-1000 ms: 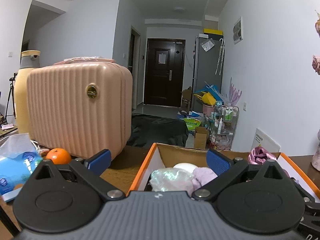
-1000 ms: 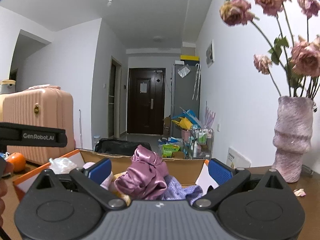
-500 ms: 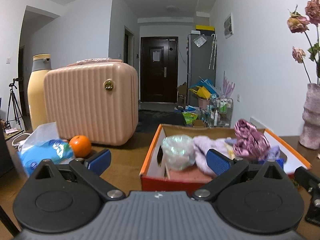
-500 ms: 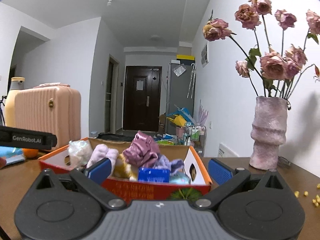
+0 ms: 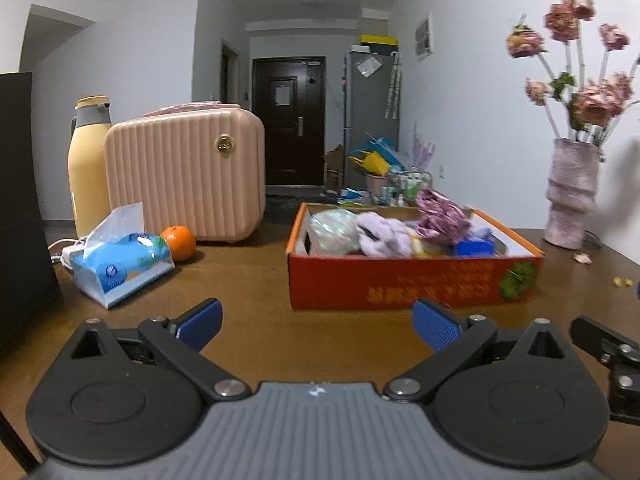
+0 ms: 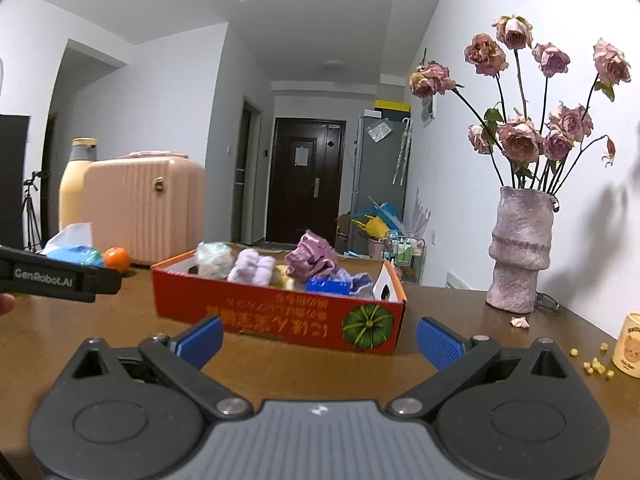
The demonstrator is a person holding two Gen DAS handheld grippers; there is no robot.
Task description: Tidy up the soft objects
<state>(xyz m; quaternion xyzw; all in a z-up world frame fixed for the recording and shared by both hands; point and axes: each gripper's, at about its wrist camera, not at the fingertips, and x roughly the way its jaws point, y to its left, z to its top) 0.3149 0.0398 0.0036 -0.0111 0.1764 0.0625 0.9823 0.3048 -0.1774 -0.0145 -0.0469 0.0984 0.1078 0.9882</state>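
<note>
Now both hand-held grippers sit well back from the orange box (image 5: 412, 280), where 1 second ago they were right over it with the soft things filling the lower part of each view. The left hand-held gripper (image 5: 316, 320) has its blue pads spread wide with nothing between them, hovering above bare counter (image 5: 248, 300). The right hand-held gripper (image 6: 318, 338) is likewise wide open and empty, with the box's printed front wall just ahead of it.

The soft objects lie together inside the box: a pale crinkly bundle (image 5: 334, 230) at the left end, a lilac fluffy piece (image 5: 382, 234) next to it, a shiny mauve fabric bunch (image 5: 440, 214) heaped highest, and a small blue pack (image 5: 474, 247) towards the right. From the right wrist view the same pile shows above the box's rim, with nothing soft hanging over the edge.

Outside the box, the tissue pack (image 5: 120, 260) and the orange (image 5: 179, 242) rest near the pink case (image 5: 186, 178), and the vase (image 6: 520, 248) of dried roses stands apart on the other side.

Pulling back with both sets of jaws empty suggests the placing is finished and the task is near its end, or that the person is stepping away to check the result. The tissue pack is the only arguably soft item not yet in the box; whether it belongs there cannot be told.
</note>
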